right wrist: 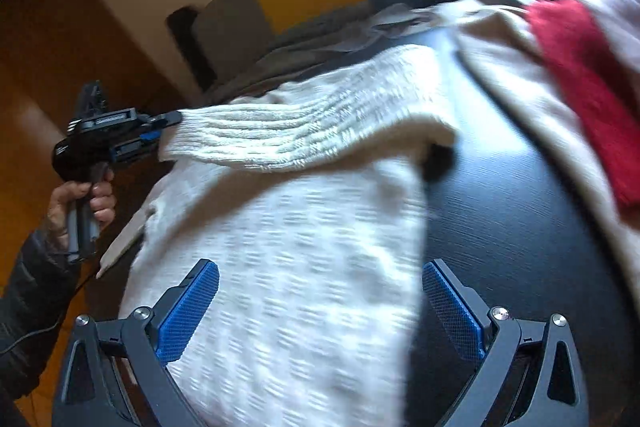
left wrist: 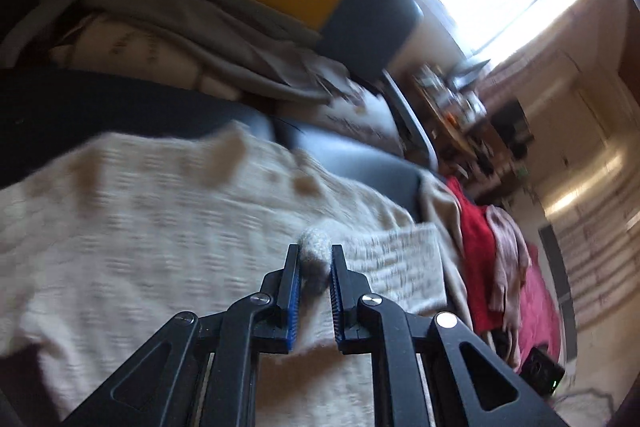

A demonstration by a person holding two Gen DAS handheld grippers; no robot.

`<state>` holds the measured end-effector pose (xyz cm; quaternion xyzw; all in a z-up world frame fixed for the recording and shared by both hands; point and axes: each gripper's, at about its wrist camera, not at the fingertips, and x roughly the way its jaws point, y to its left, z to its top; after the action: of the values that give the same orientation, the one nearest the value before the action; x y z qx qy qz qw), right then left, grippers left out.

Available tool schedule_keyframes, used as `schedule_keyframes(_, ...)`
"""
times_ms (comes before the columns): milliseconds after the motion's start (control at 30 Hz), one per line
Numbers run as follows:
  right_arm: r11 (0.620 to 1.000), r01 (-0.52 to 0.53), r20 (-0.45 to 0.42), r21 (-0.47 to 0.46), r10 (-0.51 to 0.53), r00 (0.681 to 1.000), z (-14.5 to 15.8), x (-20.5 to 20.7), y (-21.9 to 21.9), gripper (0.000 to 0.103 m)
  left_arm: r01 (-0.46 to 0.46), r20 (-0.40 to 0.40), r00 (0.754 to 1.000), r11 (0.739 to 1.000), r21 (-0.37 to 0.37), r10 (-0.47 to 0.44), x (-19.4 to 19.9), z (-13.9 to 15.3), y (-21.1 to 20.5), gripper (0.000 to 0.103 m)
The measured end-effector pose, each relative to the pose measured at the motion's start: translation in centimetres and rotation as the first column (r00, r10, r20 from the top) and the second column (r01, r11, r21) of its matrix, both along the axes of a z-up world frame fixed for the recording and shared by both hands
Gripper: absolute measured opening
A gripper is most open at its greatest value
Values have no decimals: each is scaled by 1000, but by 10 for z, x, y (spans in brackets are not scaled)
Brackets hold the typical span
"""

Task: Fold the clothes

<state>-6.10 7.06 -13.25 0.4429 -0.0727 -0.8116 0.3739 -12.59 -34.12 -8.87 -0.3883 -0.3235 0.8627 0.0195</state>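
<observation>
Right wrist: red garment lies beside cream sweater on dark table.

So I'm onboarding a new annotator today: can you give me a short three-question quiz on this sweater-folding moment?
1. True or false: the left gripper is shut on a sleeve of the cream cable-knit sweater.
2. Which garment lies nearest the bright red knitted garment? A) beige cloth B) green towel C) striped shirt
3. Fill in: the right gripper hovers with its jaws ____ above the sweater on the dark wood-grain table.

Key: 1 true; 2 A; 3 open
</observation>
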Motion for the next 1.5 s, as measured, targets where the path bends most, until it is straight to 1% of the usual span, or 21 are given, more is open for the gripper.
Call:
schedule_keyframes(133,996,-84,-5,28,85,996,-6,3,-41,103,-54,5,999,998,-18,54,6,-5,-28,12)
schedule_keyframes(233,990,-128,-2,67,129,992,-18,1,-68,103,-71,49,996,997,-17,72,6,-21,-45,12)
schedule_keyframes(400,982,-152,-29,111,156,987,-33,-7,-72,103,-82,142,985,994,-77,93,4,-54,-56,12)
schedule_keyframes(467,980,-164,-28,110,168,985,-33,-9,-66,103,-93,143,985,994,-56,100,3,-58,-64,12)
schedule_keyframes(500,980,-168,-23,104,171,985,-33,-11,-63,103,-90,138,986,996,-14,91,3,-60,-67,12)
schedule_keyframes(567,978,-180,-32,104,184,982,-34,-12,-60,103,-86,127,989,993,79,76,5,-66,-74,20)
schedule_keyframes(600,977,-187,-42,106,193,980,-36,-12,-60,103,-100,123,988,991,94,88,8,-67,-77,27)
schedule_keyframes(667,975,-194,-73,111,203,976,-39,-9,-63,103,-139,104,986,986,93,129,17,-67,-86,34)
schedule_keyframes(733,978,-186,-95,98,196,976,-40,-6,-62,103,-177,83,982,976,128,168,31,-67,-97,46)
schedule_keyframes(800,980,-179,-113,81,188,976,-40,-4,-60,103,-206,83,977,965,160,195,44,-70,-106,56)
schedule_keyframes(933,985,-171,-96,7,171,981,-41,-8,-52,103,-200,96,978,966,165,186,55,-74,-102,62)
schedule_keyframes(1000,986,-167,-86,-28,164,983,-41,-11,-48,103,-184,87,981,970,159,172,51,-74,-91,63)
schedule_keyframes(1100,985,-166,-76,-39,163,984,-41,-12,-49,103,-148,94,986,982,121,137,34,-72,-71,63)
schedule_keyframes(1167,986,-159,-36,-46,157,987,-38,-18,-50,103,-117,127,986,988,97,104,18,-75,-58,61)
schedule_keyframes(1200,987,-152,-11,-52,151,988,-36,-22,-50,103,-106,152,984,993,61,95,9,-76,-52,54)
schedule_keyframes(1233,988,-139,15,-66,141,990,-34,-26,-49,103,-95,169,981,995,12,92,3,-76,-47,32)
schedule_keyframes(1267,988,-115,40,-101,119,992,-31,-31,-46,103,-90,167,982,996,4,89,0,-74,-45,16)
schedule_keyframes(1300,985,-89,65,-147,100,993,-27,-37,-42,103,-90,152,985,996,24,85,-1,-72,-46,4)
schedule_keyframes(1333,976,-68,83,-208,87,993,-22,-44,-39,103,-97,125,988,995,39,91,1,-67,-48,5)
schedule_keyframes(1433,942,-38,120,-333,82,989,-12,-64,-38,103,-130,16,991,989,71,129,12,-46,-57,5)
schedule_keyframes(1500,922,19,190,-387,59,980,-15,-82,-42,103,-158,-35,986,985,73,161,21,-35,-65,3)
